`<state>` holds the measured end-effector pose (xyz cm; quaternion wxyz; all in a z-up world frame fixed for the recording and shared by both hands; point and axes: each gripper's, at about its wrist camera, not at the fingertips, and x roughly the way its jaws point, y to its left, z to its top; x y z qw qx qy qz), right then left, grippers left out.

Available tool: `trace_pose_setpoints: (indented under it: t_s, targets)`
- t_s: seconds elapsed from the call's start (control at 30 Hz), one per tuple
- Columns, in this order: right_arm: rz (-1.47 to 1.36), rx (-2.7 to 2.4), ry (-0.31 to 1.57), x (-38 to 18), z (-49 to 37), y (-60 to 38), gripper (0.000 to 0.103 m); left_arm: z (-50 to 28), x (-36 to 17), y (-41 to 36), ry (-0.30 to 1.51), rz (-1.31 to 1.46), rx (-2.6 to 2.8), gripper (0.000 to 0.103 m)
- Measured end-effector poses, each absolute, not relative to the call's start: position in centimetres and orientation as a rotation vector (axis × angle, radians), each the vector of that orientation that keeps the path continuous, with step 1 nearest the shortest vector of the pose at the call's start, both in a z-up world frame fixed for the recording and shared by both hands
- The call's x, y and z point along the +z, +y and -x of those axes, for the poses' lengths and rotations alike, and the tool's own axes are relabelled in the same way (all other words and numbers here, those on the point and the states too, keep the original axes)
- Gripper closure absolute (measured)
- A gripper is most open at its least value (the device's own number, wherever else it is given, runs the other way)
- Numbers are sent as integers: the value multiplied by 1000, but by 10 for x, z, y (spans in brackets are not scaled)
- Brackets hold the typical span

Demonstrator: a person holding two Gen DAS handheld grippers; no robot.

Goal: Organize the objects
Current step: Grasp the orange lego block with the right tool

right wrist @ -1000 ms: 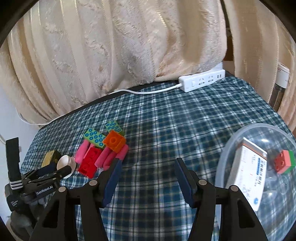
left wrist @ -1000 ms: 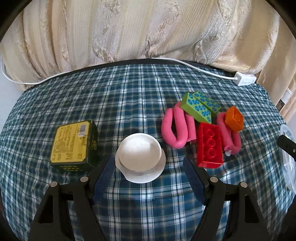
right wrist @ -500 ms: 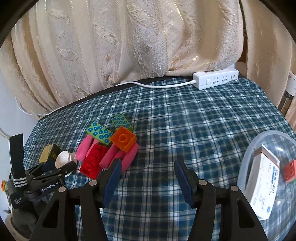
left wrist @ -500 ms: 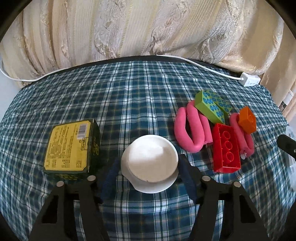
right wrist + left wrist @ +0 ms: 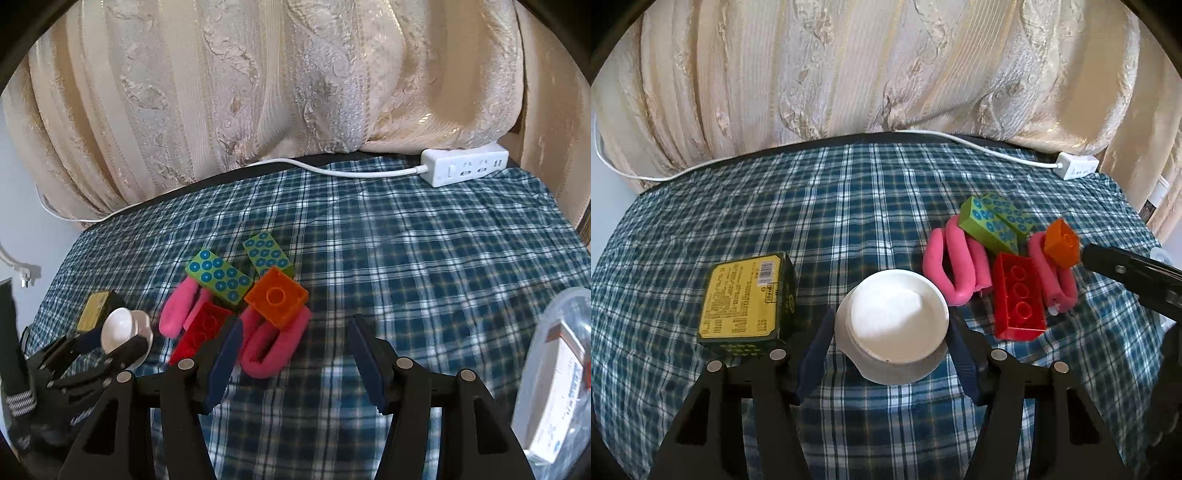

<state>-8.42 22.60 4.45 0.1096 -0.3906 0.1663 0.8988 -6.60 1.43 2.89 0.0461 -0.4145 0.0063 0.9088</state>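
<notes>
Only the right wrist view shows the clear plastic tub (image 5: 554,369) at 3 o'clock, a white box inside it. The left tongs (image 5: 886,332) grip the white cup (image 5: 897,321), pads pressed on both its sides, on the plaid-covered counter (image 5: 849,221). The right tongs (image 5: 295,350) stand half open and empty, left pad overlapping the red brick (image 5: 199,332) in view. The orange brick (image 5: 277,297) sits on a pink foam roller (image 5: 273,350) at 11 o'clock; a green tin (image 5: 746,299) is at the cup's 9 o'clock.

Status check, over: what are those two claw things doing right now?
Left gripper shut on white cup. Right gripper open, empty, near orange block. Nothing blocking.
</notes>
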Motion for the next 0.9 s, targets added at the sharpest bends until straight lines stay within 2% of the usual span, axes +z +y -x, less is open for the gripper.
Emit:
trace_pose_setpoints:
  t_s: [0.5,0.57,0.73,0.9]
  targets:
    - [1181,2639,464,27,119,225,41,59,32,12,0,1266,2774,41]
    - [1181,2643,476,25,120,227,48,59,32,13,0,1268,2773,41]
    - [1191,2653,483,24,121,229,55,60,31,15,9,1268,2763,41]
    - [1191,2652,486,25,117,229,56,60,31,15,10,1268,2760,41]
